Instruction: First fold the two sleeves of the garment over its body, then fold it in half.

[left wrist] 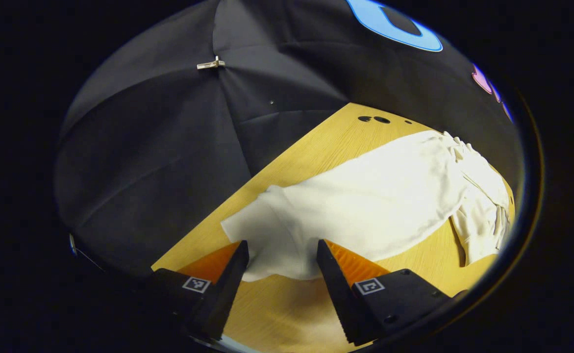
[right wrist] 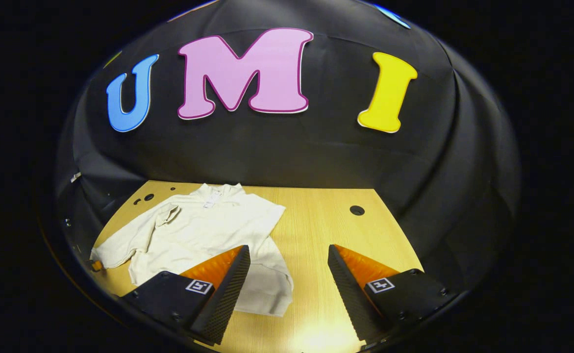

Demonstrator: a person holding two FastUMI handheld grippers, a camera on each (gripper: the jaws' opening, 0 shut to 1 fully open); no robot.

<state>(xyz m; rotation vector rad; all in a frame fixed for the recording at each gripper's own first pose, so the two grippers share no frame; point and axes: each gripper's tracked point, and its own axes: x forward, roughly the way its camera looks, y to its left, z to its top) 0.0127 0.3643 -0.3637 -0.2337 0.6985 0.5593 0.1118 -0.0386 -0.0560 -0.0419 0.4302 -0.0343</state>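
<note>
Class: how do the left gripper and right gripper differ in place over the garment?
The left gripper has the sleeve end of the garment between its fingers; the right gripper has mostly bare table between its own. The left gripper views the cloth close; the right gripper views it whole. Both are open.

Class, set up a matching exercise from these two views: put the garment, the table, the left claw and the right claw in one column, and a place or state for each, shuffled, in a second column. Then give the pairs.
Column one:
1. garment
2. table
3. left claw
4. right claw

Column two:
A. open, above bare wood beside the hem
B. wooden, with round holes
C. cream, lying spread out
D. open, at the tip of a sleeve

Pairs: 1-C, 2-B, 3-D, 4-A
</note>
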